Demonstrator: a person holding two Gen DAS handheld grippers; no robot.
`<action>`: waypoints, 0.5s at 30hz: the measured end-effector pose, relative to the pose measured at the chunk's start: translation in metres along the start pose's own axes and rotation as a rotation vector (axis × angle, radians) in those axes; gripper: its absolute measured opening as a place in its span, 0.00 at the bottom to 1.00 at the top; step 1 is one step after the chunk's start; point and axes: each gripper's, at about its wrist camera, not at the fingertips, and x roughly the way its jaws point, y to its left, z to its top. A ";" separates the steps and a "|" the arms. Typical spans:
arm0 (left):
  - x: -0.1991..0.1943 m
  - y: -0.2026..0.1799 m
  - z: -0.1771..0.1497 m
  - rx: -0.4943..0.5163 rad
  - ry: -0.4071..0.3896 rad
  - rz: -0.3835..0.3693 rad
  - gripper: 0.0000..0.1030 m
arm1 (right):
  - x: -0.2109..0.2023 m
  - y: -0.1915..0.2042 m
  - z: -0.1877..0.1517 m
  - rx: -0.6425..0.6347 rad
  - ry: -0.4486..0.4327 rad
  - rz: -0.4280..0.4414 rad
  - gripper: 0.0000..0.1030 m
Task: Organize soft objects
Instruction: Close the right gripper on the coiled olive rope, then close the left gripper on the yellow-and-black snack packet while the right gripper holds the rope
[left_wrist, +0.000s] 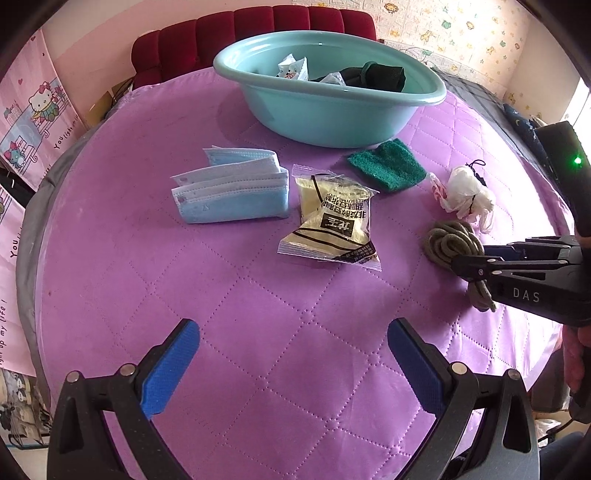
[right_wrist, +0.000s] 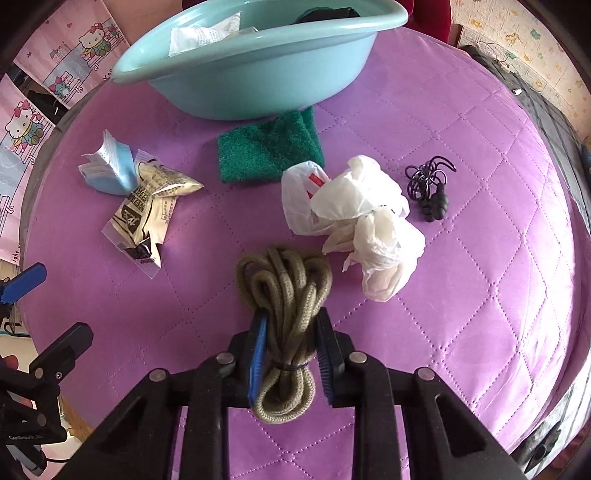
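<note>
My right gripper (right_wrist: 290, 325) is shut on a coiled olive rope (right_wrist: 284, 291) that lies on the purple quilted table; the same rope (left_wrist: 448, 240) and gripper (left_wrist: 465, 267) show at the right of the left wrist view. My left gripper (left_wrist: 293, 347) is open and empty over the near table. A teal basin (left_wrist: 325, 110) at the back holds white packets and a dark cloth (left_wrist: 373, 75). On the table lie blue face masks (left_wrist: 231, 192), snack packets (left_wrist: 332, 218), a green scouring pad (left_wrist: 388, 164), a crumpled white plastic bag (right_wrist: 354, 218) and a black cord (right_wrist: 430, 188).
The round table (left_wrist: 258, 332) drops off at its edges. A red padded headboard (left_wrist: 255, 33) stands behind the basin. Pink cartoon posters (left_wrist: 33, 122) hang at the left.
</note>
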 end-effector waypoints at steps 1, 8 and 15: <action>0.002 -0.001 0.000 -0.001 0.005 0.001 1.00 | -0.001 0.001 0.000 -0.006 0.000 0.007 0.23; 0.011 -0.006 0.007 0.002 0.003 -0.025 1.00 | -0.009 0.006 -0.004 -0.015 -0.011 0.022 0.23; 0.022 -0.015 0.021 0.007 -0.002 -0.051 1.00 | -0.016 0.004 -0.005 -0.006 -0.023 0.023 0.23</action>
